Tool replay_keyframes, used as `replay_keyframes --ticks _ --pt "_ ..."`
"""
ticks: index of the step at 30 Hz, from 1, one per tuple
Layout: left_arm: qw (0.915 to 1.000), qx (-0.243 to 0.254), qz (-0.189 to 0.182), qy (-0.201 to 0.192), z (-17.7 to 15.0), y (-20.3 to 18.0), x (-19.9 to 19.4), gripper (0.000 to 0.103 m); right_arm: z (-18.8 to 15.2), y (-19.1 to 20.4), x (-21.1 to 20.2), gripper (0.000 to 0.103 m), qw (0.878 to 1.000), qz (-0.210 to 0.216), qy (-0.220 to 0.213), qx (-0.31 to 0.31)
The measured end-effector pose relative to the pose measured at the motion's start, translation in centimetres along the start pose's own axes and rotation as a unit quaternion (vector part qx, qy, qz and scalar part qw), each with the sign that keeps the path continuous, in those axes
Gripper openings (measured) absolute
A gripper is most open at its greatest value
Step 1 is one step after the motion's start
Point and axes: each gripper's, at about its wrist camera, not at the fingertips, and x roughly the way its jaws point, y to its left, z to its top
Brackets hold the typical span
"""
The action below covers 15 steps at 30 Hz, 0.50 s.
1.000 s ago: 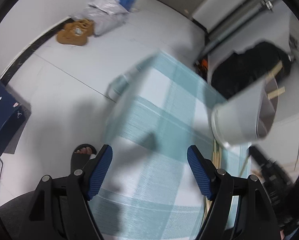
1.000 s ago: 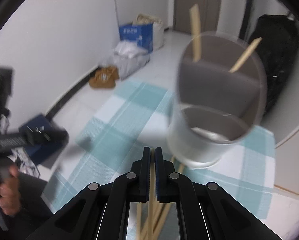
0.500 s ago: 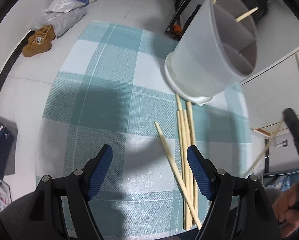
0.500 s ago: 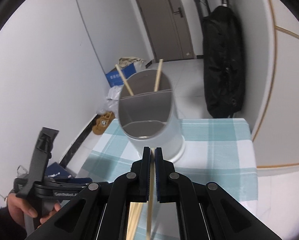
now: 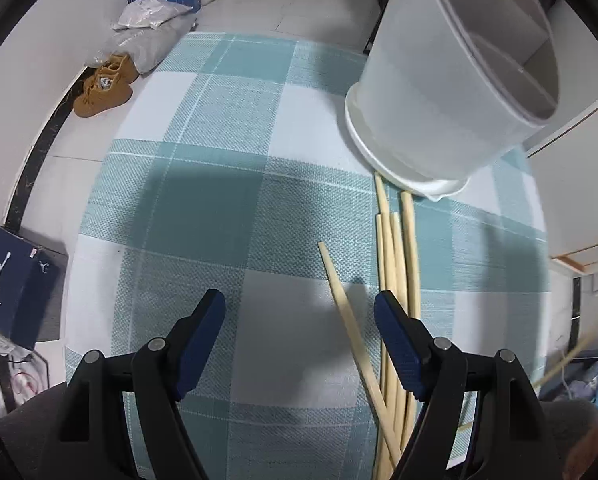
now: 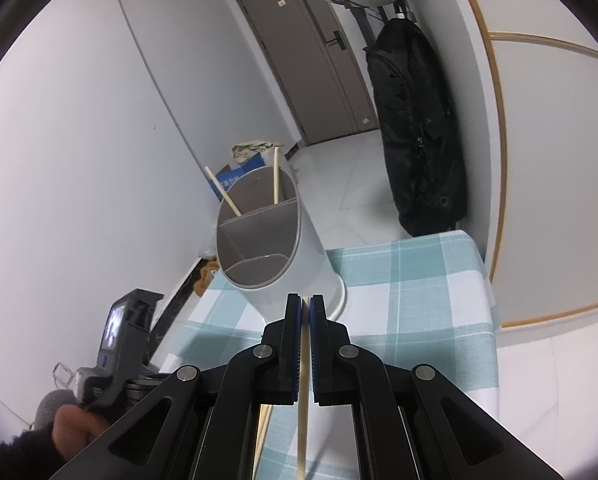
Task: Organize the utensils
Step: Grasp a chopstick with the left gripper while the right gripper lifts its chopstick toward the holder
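Left wrist view: the left gripper (image 5: 299,316) hangs with fingers (image 5: 203,328) spread wide and empty above the checked counter (image 5: 203,184). Loose chopsticks (image 5: 395,264) lie bundled at 5 o'clock from the white utensil holder (image 5: 439,92), their far ends touching its base; one single chopstick (image 5: 347,320) lies angled apart, between the fingers.

Right wrist view: the right gripper (image 6: 305,320) has fingers (image 6: 293,332) pressed onto a held chopstick (image 6: 303,400). Only this view shows the holder's dividers and two stowed chopsticks (image 6: 251,192) in its 12 o'clock compartment.
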Motion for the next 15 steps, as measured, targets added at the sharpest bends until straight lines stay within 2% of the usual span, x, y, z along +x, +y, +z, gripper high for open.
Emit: replay_keyframes --ticks 4,6,8,12,14,15 --pt "0.9998 0.007 0.016 -0.001 -0.1 -0.6 0.0 0.07 0.2 -0.7 -0.5 0.003 1.0 0.0 -0.006 0.013" --pt "0.9993 0.016 0.034 -0.003 -0.3 -0.9 0.0 0.061 0.2 -1.2 -0.7 0.003 1.0 0.002 -0.008 0.02" --pt "0.997 0.035 0.068 -0.006 -0.5 -1.5 0.1 0.048 0.3 -1.5 -0.8 0.003 1.0 0.003 -0.008 0.026" --pt "0.997 0.042 0.064 -0.01 -0.6 -1.9 -0.1 0.03 0.3 -1.7 -1.0 0.003 0.999 0.008 -0.005 0.034" --pt "0.9968 0.045 0.064 -0.014 -0.5 -2.1 -0.1 0.013 0.3 -1.7 -1.0 0.003 0.999 0.008 -0.005 0.032" --pt "0.997 0.045 0.061 -0.015 -0.5 -2.3 -0.1 0.01 0.3 -1.6 -1.0 0.003 1.0 0.007 -0.005 0.03"
